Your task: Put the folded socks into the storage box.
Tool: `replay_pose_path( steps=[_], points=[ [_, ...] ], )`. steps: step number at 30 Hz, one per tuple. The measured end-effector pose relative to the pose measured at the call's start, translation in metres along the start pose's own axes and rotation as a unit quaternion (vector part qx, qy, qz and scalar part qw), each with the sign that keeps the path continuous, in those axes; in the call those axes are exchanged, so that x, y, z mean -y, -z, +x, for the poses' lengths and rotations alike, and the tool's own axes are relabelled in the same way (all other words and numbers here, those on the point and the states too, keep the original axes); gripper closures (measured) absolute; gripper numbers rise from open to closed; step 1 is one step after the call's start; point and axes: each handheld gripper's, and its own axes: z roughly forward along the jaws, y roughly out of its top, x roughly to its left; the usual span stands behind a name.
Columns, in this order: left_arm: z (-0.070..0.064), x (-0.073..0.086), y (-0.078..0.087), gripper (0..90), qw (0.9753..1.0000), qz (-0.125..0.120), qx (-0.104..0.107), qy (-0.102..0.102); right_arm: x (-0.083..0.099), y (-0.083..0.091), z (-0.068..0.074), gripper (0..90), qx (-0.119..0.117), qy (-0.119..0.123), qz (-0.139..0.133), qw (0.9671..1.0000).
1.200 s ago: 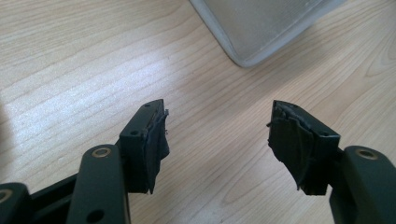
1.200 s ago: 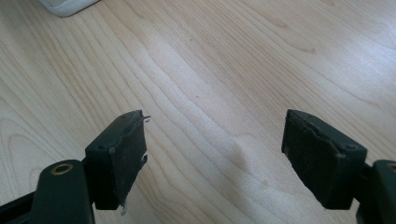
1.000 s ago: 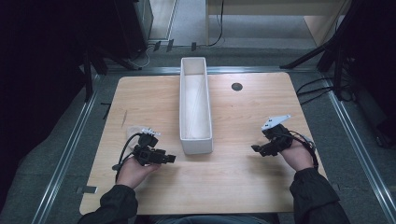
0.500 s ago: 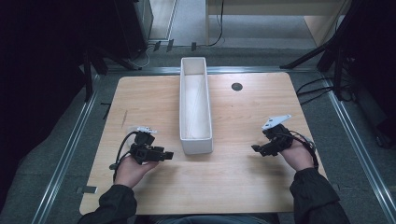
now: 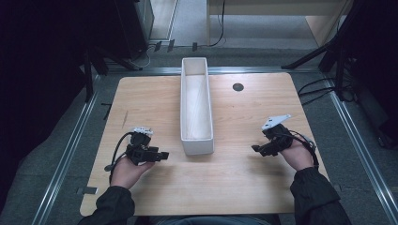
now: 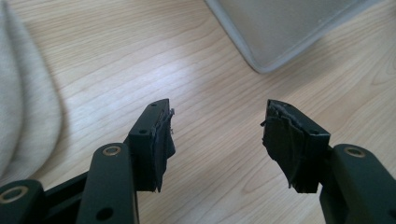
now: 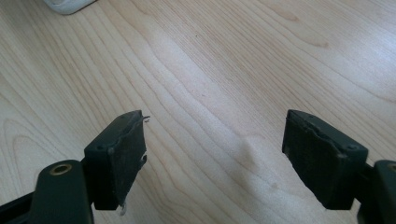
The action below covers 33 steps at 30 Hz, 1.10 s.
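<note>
A long white rectangular tray lies lengthwise down the middle of the wooden table, and nothing shows inside it. My left gripper rests low on the table to the tray's left, jaws pointing at its near end, open with only bare wood between them. In the left gripper view a rounded corner of the tray lies ahead. My right gripper sits to the tray's right, open and holding nothing. The right gripper view looks down on bare wood, with a bit of the tray corner at the top left.
A small dark round hole marks the table's far right part. Metal rails run along the table's sides over grey floor. Cables and dark stands crowd the floor beyond the far and right edges. Pale fabric shows in the left gripper view.
My left gripper has shifted slightly nearer and toward the tray's near end. The right gripper has barely moved.
</note>
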Motion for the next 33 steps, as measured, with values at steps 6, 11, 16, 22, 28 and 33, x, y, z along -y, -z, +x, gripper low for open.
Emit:
replay_pose_path(
  steps=[6, 11, 16, 22, 28, 33],
  points=[
    [0.005, 0.002, 0.006, 40.0, 0.9995, -0.003, -0.02, 0.022, -0.004, -0.003, 0.001, 21.5, -0.004, 0.004, 0.0, 1.0],
    [0.011, 0.005, 0.011, 39.5, 0.9987, -0.015, -0.032, 0.037, -0.007, -0.005, 0.001, 21.5, -0.007, 0.006, 0.002, 1.0],
    [0.019, 0.004, 0.016, 37.4, 0.9973, -0.02, -0.041, 0.057, -0.009, -0.007, 0.002, 21.4, -0.01, 0.01, 0.004, 0.9999],
    [0.032, -0.002, 0.025, 35.1, 0.9939, -0.013, -0.063, 0.09, -0.009, -0.008, 0.002, 21.4, -0.008, 0.012, 0.007, 0.9999],
    [0.043, -0.014, 0.031, 26.8, 0.9908, 0.003, -0.086, 0.104, -0.009, -0.008, 0.004, 21.4, -0.007, 0.013, 0.013, 0.9998],
    [0.055, -0.025, 0.032, 26.3, 0.9878, 0.017, -0.097, 0.121, -0.009, -0.009, 0.004, 21.3, -0.007, 0.015, 0.015, 0.9997]
  ],
)
